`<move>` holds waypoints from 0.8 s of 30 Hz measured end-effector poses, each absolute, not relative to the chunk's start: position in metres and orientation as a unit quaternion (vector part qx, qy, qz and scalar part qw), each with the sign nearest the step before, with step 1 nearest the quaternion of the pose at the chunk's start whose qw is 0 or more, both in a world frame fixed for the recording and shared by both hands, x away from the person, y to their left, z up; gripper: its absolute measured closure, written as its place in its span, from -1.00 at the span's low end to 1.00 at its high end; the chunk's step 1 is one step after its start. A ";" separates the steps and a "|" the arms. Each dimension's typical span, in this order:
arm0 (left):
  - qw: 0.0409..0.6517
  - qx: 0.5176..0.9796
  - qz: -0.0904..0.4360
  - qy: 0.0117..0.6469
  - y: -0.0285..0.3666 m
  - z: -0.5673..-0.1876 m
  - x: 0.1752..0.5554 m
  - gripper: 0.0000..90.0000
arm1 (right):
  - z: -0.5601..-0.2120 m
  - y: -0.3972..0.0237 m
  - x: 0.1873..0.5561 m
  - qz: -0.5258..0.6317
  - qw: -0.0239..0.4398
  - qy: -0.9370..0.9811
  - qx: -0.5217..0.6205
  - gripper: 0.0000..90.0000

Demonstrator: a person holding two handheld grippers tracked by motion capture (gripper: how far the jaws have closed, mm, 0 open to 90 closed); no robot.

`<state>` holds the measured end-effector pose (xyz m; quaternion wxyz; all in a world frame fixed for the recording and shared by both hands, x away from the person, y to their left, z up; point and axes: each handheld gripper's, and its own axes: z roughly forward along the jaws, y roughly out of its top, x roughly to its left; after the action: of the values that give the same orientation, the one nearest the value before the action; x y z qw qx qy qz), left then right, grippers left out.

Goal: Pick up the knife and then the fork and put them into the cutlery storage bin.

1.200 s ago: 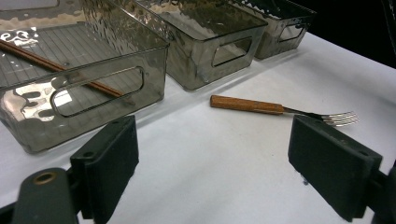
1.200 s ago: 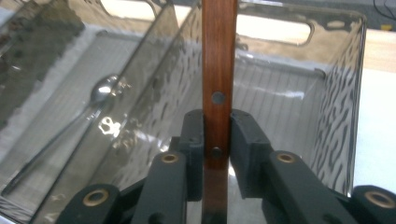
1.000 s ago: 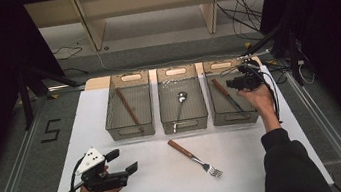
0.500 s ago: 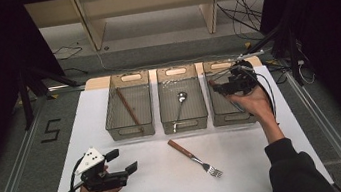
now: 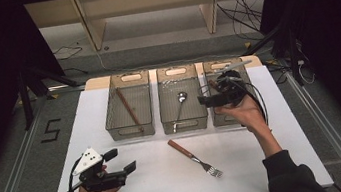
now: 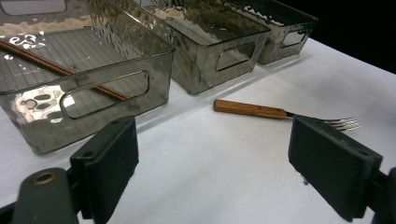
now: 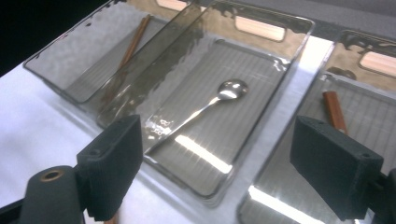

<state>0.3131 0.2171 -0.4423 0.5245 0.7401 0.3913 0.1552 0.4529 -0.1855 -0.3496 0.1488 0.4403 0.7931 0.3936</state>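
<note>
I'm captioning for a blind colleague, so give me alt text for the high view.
A wooden-handled fork lies on a white table before three clear bins. The open right gripper hovers above the bins; the open left gripper rests near the table's front left.

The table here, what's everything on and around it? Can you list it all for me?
Table: one, white top, middle of the high view.
Bins: three, smoky clear plastic, side by side along the far half of the table.
Chopstick: one, brown, lying in the left bin.
Spoon: one, silver, lying in the middle bin.
Brown-handled utensil: one, in the right bin; its far end is hidden.
Fork: one, wooden handle and metal tines, on the table in front of the bins.
Shelf: one, pale wood, behind the table.
Cables: several, black, on the floor at back right.
Left gripper: black, jaws open, empty, near front left corner.
Right gripper: black, jaws just opened, nothing between them, over the right bin.
</note>
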 end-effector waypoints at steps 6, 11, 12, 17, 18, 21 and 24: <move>0.525 0.741 0.156 0.390 0.218 -0.442 0.313 -0.66 | -0.354 -0.173 0.443 0.392 0.144 0.802 0.426 -0.60; 0.526 0.739 0.156 0.390 0.218 -0.442 0.312 -0.66 | -0.360 -0.163 0.435 0.390 0.134 0.810 0.417 -0.59; 0.526 0.739 0.156 0.390 0.218 -0.442 0.312 -0.66 | -0.362 -0.161 0.433 0.387 0.132 0.813 0.414 -0.59; 0.524 0.742 0.155 0.388 0.217 -0.442 0.311 -0.66 | -0.371 -0.150 0.427 0.381 0.117 0.824 0.403 -0.57; 0.525 0.742 0.155 0.388 0.218 -0.442 0.311 -0.66 | -0.373 -0.148 0.425 0.377 0.113 0.827 0.402 -0.57; 0.526 0.740 0.155 0.389 0.218 -0.442 0.311 -0.66 | -0.379 -0.141 0.421 0.369 0.111 0.834 0.395 -0.56; 0.526 0.740 0.155 0.389 0.217 -0.442 0.311 -0.66 | -0.386 -0.136 0.418 0.359 0.105 0.840 0.393 -0.55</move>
<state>0.3106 0.2173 -0.4422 0.5256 0.7403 0.3895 0.1550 0.4185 -0.1364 -0.3856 0.1047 0.3930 0.8399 0.3593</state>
